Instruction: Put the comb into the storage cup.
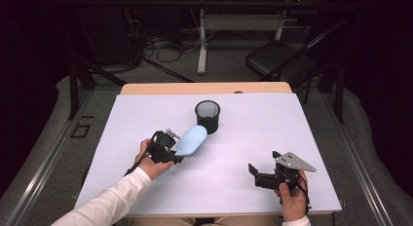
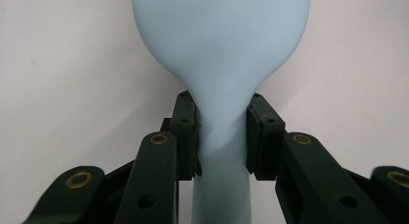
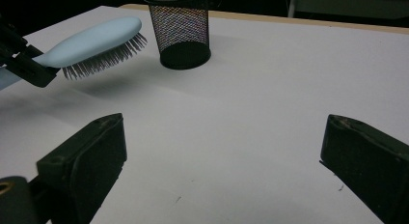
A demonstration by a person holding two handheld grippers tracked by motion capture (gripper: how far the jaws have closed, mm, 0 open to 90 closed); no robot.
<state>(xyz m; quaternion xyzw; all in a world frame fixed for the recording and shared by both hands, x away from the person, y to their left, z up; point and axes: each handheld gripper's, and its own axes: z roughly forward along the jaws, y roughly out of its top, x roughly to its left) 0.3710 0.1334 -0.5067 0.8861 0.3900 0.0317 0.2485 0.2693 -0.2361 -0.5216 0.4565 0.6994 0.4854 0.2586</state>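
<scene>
Holding: light-blue hairbrush (image 1: 191, 140) clamped at its narrow neck by the left gripper (image 1: 168, 147); jaws partly closed, pads pressing on both sides of the handle where it widens into the head, plain in the left gripper view (image 2: 223, 137)
Brush position: lifted off the table, bristles (image 3: 103, 57) pointing down, shadow on the sheet beneath; head end raised a little above the handle end
Long axis: running from the left jaws up and away toward the black mesh cup (image 1: 207, 116); tip of the head just beside the cup's near wall in the high view, contact not clear; from the right gripper view the tip stops short of the cup (image 3: 184, 28) and sits below its rim
Coming move, judged: lifting and tilting the brush so one end goes into the cup's open top; turning on the head pointing straight at the cup while too low to clear the rim
Nearer hand: left, already carrying the brush and close to the cup; right gripper (image 1: 265, 173) well apart at the near right, jaws wide open, nothing between them (image 3: 217, 161)
Surface: white sheet over a wooden table (image 1: 272, 138), far wooden edge exposed beyond the sheet
Room: dark; grey floor, cables, table legs and a black chair (image 1: 275, 58) behind
</scene>
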